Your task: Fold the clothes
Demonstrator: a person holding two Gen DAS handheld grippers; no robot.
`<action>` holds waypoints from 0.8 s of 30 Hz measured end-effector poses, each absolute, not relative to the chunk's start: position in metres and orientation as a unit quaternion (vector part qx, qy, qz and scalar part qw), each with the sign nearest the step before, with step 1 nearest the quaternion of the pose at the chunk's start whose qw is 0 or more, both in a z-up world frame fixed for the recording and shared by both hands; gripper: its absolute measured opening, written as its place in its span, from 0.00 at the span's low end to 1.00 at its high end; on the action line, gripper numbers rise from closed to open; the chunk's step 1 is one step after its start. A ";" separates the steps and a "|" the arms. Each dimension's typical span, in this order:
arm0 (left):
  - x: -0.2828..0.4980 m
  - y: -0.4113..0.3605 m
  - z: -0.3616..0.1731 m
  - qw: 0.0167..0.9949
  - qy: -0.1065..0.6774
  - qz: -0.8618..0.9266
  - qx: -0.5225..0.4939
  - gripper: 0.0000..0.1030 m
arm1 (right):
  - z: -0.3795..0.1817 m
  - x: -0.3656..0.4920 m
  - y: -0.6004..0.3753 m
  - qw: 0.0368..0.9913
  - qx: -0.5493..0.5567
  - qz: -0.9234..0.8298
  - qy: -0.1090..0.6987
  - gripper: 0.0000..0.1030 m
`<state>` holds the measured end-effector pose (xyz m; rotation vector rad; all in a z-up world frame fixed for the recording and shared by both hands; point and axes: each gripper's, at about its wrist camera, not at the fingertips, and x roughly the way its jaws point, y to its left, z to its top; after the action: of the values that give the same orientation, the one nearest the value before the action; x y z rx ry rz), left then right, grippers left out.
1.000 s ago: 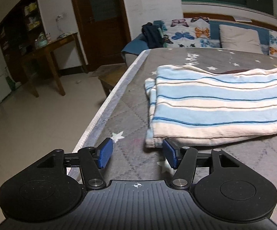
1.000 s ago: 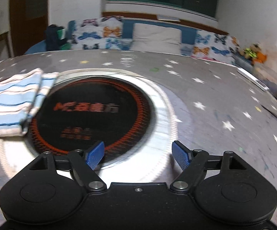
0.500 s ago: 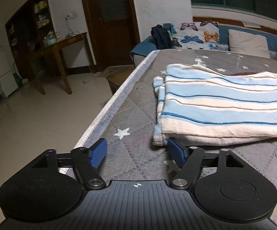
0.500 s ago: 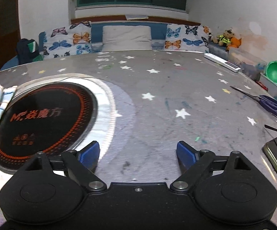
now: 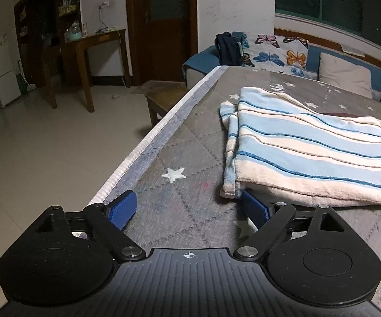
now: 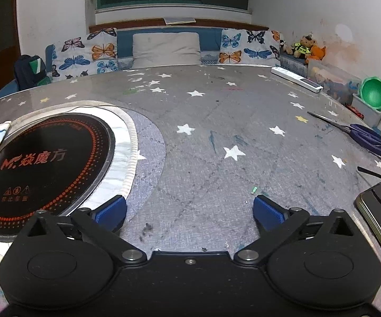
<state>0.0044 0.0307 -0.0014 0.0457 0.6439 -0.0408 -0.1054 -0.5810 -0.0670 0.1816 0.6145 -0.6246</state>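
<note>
The left gripper (image 5: 187, 207) hovered wide open and empty at the bench's (image 5: 190, 142) left edge, its right pad just beside the near corner of one folded blue-and-white striped garment (image 5: 309, 153). The right gripper (image 6: 189, 211), also wide and empty, hung over bare star-print cover, one round induction cooker (image 6: 42, 163) at left, one pair of scissors (image 6: 359, 132) at right.
</note>
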 end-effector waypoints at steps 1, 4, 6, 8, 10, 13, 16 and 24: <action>0.005 0.031 -0.001 0.948 0.317 -0.020 0.022 0.87 | -0.067 -0.105 -0.582 0.902 0.088 -0.302 0.297 1.00; 0.004 0.032 -0.001 0.948 0.318 -0.020 0.021 0.89 | -0.067 -0.105 -0.582 0.902 0.088 -0.302 0.297 1.00; 0.004 0.032 -0.001 0.948 0.318 -0.021 0.019 0.89 | -0.067 -0.105 -0.581 0.902 0.087 -0.302 0.297 1.00; 0.004 0.033 -0.001 0.947 0.319 -0.020 0.019 0.90 | -0.067 -0.104 -0.582 0.902 0.087 -0.302 0.297 1.00; 0.004 0.033 -0.001 0.947 0.320 -0.020 0.018 0.91 | -0.067 -0.105 -0.581 0.902 0.087 -0.302 0.297 1.00; 0.004 0.033 -0.001 0.947 0.321 -0.020 0.017 0.93 | -0.067 -0.105 -0.581 0.901 0.087 -0.302 0.298 1.00; 0.005 0.034 -0.002 0.946 0.324 -0.018 0.015 0.96 | -0.068 -0.105 -0.581 0.902 0.087 -0.302 0.297 1.00; 0.007 0.034 -0.003 0.945 0.327 -0.015 0.013 0.99 | -0.068 -0.104 -0.580 0.902 0.087 -0.302 0.297 1.00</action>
<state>0.0072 0.0345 -0.0032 0.0255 0.6659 -0.0296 -0.1040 -0.5803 -0.0675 0.1789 0.6143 -0.6248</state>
